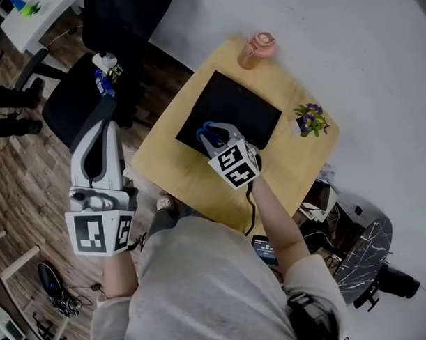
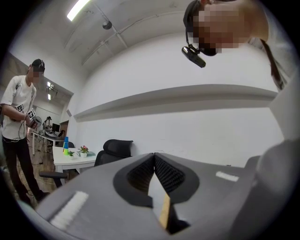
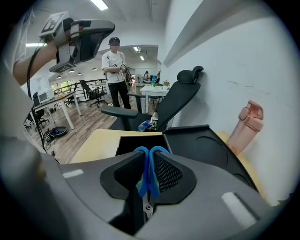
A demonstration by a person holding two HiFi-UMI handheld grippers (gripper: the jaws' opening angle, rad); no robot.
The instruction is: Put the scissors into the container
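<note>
Surface (image 1: 170,176): pale wood, square, smooth top.

Container (image 1: 247,110): black, rectangular, matte, lying flat at the surface's middle. In the right gripper view it showed a squared open well (image 3: 139,142) beside a panel with a shallow round recess.

Scissors (image 3: 147,174): two blue plastic loop handles pressed together, with a metal pivot below them. They were held off the surface, over the container's near edge (image 1: 207,133).

Right gripper (image 3: 149,161): grey shell with black ribbed pads, jaws clamped on the blue handles, poised above the container (image 1: 213,136).

Left gripper (image 2: 153,155): same build, jaw tips meeting with nothing between them. It was held clear of the surface's left edge, over wood-plank floor (image 1: 98,128).

Bottle (image 1: 257,48): pink, cylindrical, lidded, at the far corner.

Potted plant (image 1: 310,118): small, with purple blooms, at the right corner.
</note>
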